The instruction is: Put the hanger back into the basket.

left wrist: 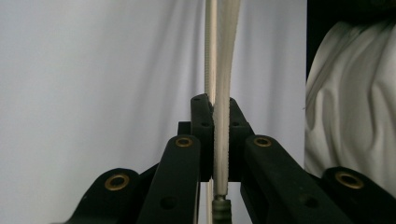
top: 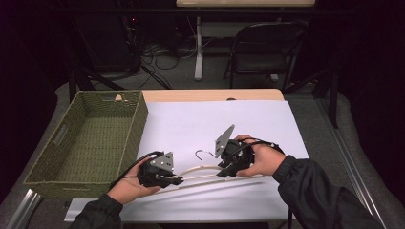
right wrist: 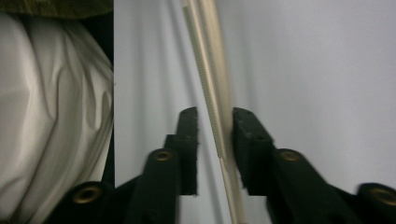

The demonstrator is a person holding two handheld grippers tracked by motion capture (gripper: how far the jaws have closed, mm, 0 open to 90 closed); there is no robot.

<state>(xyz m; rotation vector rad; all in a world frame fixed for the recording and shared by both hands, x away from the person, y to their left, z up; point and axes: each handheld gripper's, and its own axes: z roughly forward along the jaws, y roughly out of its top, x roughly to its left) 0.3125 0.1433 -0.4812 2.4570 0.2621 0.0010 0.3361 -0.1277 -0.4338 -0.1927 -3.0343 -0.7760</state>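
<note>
A: Hanger: where does it lie, and how is it held?

B: The cream hanger lies flat on the white sheet near the front edge of the table, its long axis running left to right across the person, its metal hook pointing away. The left gripper is closed tight on the left arm of the hanger; its own view shows both pads pressed against the bar. The right gripper straddles the right part, jaws partly open; its own view shows the bar passing between the pads, close to one and clear of the other, so it grips nothing yet.

A: Which hand governs the next move?

B: Judged from this, the right: it must close across the bar, which runs straight ahead of it, in line with its jaws.

A: Surroundings?

B: A green woven basket stands on the table's left, empty, beside the sheet. Beyond are a folding chair, floor cables and dark curtains.
</note>
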